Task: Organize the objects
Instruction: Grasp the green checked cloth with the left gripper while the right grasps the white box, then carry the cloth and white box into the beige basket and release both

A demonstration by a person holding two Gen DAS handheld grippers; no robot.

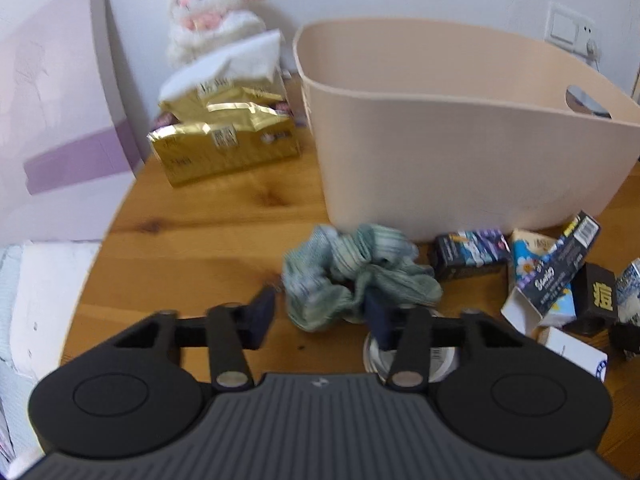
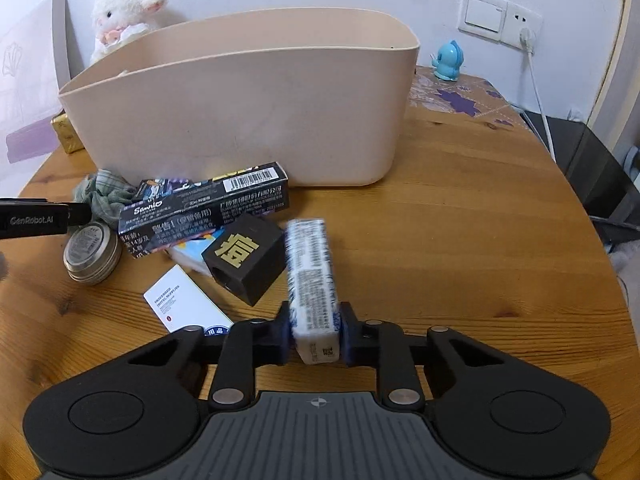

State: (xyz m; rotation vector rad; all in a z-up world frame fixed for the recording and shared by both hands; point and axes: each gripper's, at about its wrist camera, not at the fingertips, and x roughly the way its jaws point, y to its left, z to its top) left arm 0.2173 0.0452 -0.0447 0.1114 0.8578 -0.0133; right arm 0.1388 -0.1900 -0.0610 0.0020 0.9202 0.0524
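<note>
A beige plastic bin (image 1: 440, 152) (image 2: 248, 120) stands at the back of the round wooden table (image 2: 460, 220). My left gripper (image 1: 320, 320) is open, its fingers on either side of a crumpled green striped cloth (image 1: 356, 276) that lies in front of the bin. My right gripper (image 2: 314, 336) is shut on a blue-and-white packet (image 2: 312, 276), held above the table. A long black box (image 2: 204, 208), a black cube with a gold character (image 2: 246, 258), a round tin (image 2: 92, 252) and a white card (image 2: 184, 304) lie in a pile left of it.
A white plush lamb (image 1: 216, 8) and gold tissue packs (image 1: 224, 136) sit at the back left. A blue toy figure (image 2: 448, 60) and a patterned mat (image 2: 460, 96) are at the back right, under a wall socket (image 2: 500, 16) with a cable.
</note>
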